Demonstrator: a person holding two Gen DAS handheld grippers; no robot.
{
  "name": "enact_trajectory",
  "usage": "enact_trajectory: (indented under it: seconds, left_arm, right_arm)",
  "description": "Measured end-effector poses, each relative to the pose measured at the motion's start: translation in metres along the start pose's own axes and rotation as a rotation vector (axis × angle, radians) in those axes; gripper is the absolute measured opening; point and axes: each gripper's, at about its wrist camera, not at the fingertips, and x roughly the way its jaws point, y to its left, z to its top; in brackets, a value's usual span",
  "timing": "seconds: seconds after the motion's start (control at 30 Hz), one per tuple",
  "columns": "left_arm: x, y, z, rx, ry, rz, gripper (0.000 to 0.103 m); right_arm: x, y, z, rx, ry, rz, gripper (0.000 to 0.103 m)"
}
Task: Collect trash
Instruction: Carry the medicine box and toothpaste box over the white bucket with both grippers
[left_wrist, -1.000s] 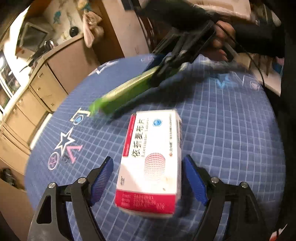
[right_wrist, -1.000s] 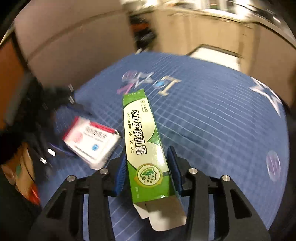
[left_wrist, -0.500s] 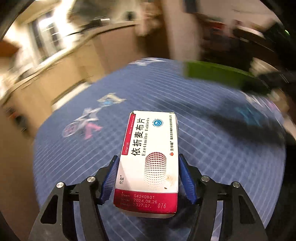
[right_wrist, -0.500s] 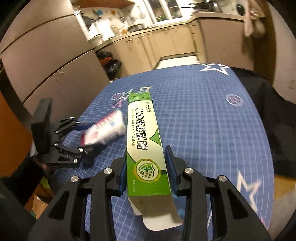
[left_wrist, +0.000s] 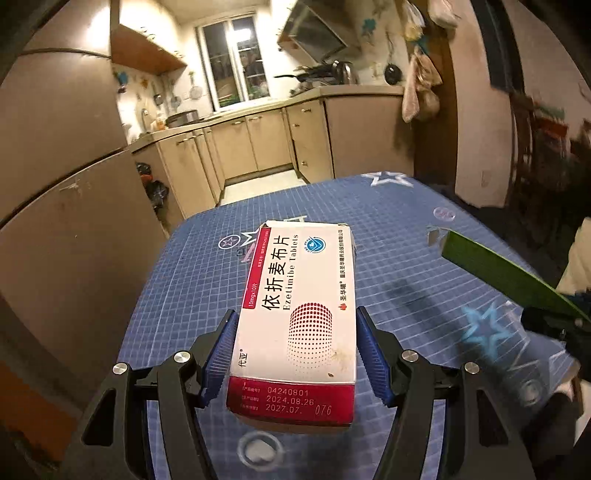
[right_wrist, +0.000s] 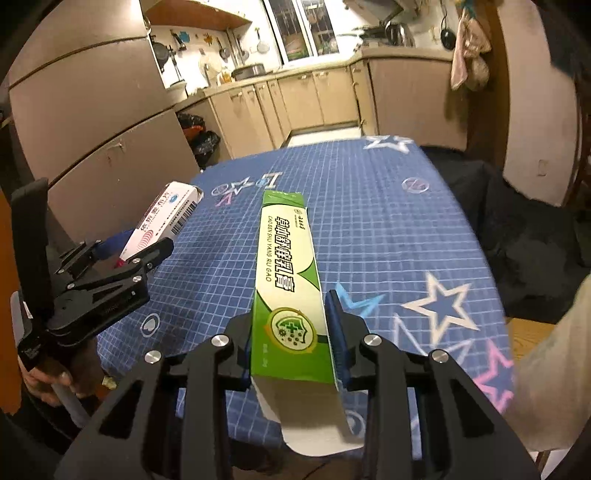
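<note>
While both boxes hang above the blue gridded bench (left_wrist: 406, 236), each sits in its own gripper: the left gripper (left_wrist: 295, 354) clamps the white-and-red tablet box (left_wrist: 299, 314) by its long sides, pads pressed flat against it. The right gripper (right_wrist: 291, 332) has its jaws closing on the long green carton (right_wrist: 286, 273), pads already squeezing its sides, its open white flap (right_wrist: 317, 424) hanging at the near end. Kitchen cabinets (right_wrist: 306, 99) stand beyond the bench
</note>
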Motion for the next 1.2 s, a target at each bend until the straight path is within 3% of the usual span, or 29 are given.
enact_trajectory:
  seconds: [0.23, 0.77, 0.93, 1.2]
  left_arm:
    - [-0.049, -0.031, 0.020, -0.061, -0.095, 0.018, 0.064]
    - [-0.099, -0.106, 0.043, 0.016, -0.203, -0.051, 0.064]
    - [-0.101, -0.143, 0.054, 0.068, -0.217, -0.128, 0.064]
    - [-0.092, -0.249, 0.071, 0.217, -0.197, -0.371, 0.064]
  right_arm:
    - [-0.045, -0.005, -0.007, -0.010, -0.107, -0.035, 0.028]
    - [-0.118, -0.039, -0.024, 0.041, -0.253, -0.150, 0.026]
    - [-0.150, -0.070, -0.024, 0.085, -0.314, -0.236, 0.026]
    - [-0.222, -0.147, -0.045, 0.215, -0.407, -0.443, 0.025]
